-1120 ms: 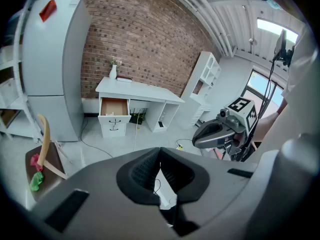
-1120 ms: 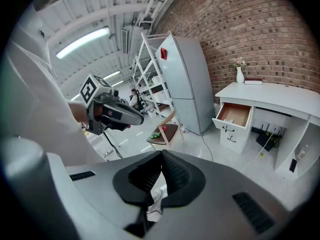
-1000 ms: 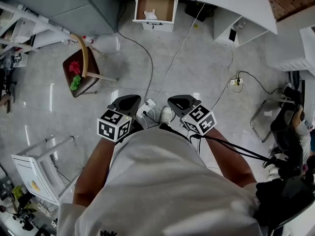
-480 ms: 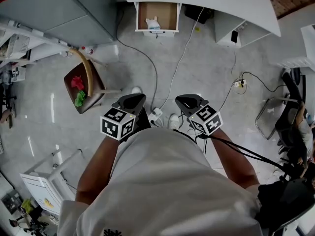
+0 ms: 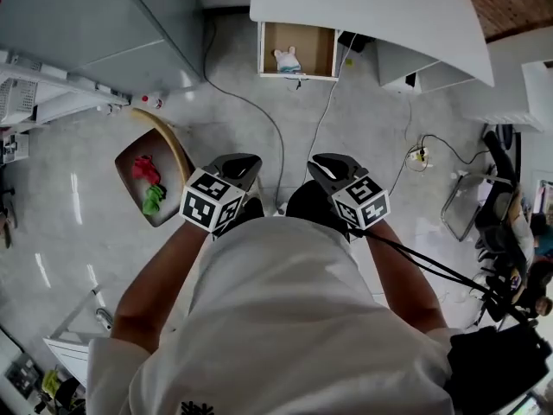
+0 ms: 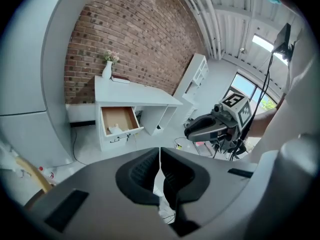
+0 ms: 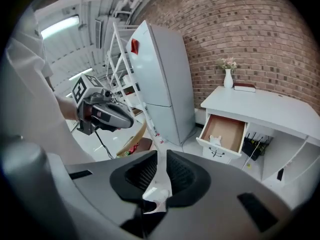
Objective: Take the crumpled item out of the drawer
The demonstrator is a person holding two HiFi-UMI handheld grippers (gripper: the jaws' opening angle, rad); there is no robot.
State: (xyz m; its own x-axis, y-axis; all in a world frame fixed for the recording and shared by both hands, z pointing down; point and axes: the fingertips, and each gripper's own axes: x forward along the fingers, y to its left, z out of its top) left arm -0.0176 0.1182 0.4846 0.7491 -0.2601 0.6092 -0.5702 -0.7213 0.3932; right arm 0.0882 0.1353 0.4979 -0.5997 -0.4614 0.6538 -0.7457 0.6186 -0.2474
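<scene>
Left tool (image 5: 242, 159) closed, right tool (image 5: 327, 161) slightly parted, side by side facing the drawer (image 5: 316, 45)

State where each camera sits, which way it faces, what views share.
Head view: on the person's head, looking steeply down; shows torso, forearms, left gripper, right gripper, open drawer.
Left gripper view: on the left gripper, facing the desk over shut jaws; right gripper visible.
Right gripper view: on the right gripper, facing the desk over slightly parted jaws; left gripper visible.
Shared: all show the drawer holding the crumpled item.
</scene>
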